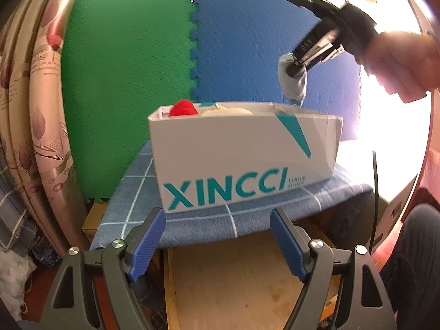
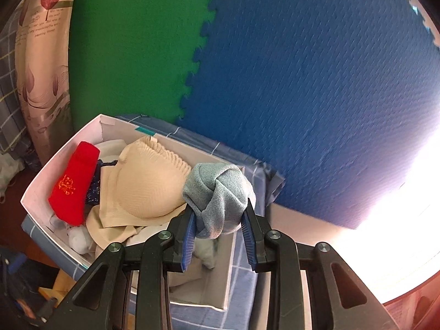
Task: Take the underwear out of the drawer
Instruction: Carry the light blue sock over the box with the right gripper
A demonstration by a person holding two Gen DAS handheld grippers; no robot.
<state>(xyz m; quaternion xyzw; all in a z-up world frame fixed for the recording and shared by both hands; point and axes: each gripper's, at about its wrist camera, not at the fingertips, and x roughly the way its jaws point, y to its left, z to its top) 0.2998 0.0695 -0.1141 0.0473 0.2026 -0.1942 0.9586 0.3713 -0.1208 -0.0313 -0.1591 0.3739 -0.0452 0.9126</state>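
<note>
My right gripper (image 2: 220,211) is shut on a rolled grey-blue piece of underwear (image 2: 220,189) and hangs over the right end of a white XINCCI shoe box (image 2: 35,200). A red garment (image 2: 73,184) and a beige bra (image 2: 148,184) lie in the box. In the left wrist view the right gripper (image 1: 295,68) holds the grey roll (image 1: 293,88) just above the box's (image 1: 233,151) far right corner. My left gripper (image 1: 217,214) is open with nothing between its fingers. It sits in front of the box, above an open wooden drawer (image 1: 228,275).
The box stands on a blue checked cloth (image 1: 132,206). Green (image 1: 123,68) and blue (image 1: 247,41) foam mats cover the wall behind. A floral curtain (image 1: 35,110) hangs at the left. A black cable (image 1: 375,192) and a person's leg (image 1: 412,247) are at the right.
</note>
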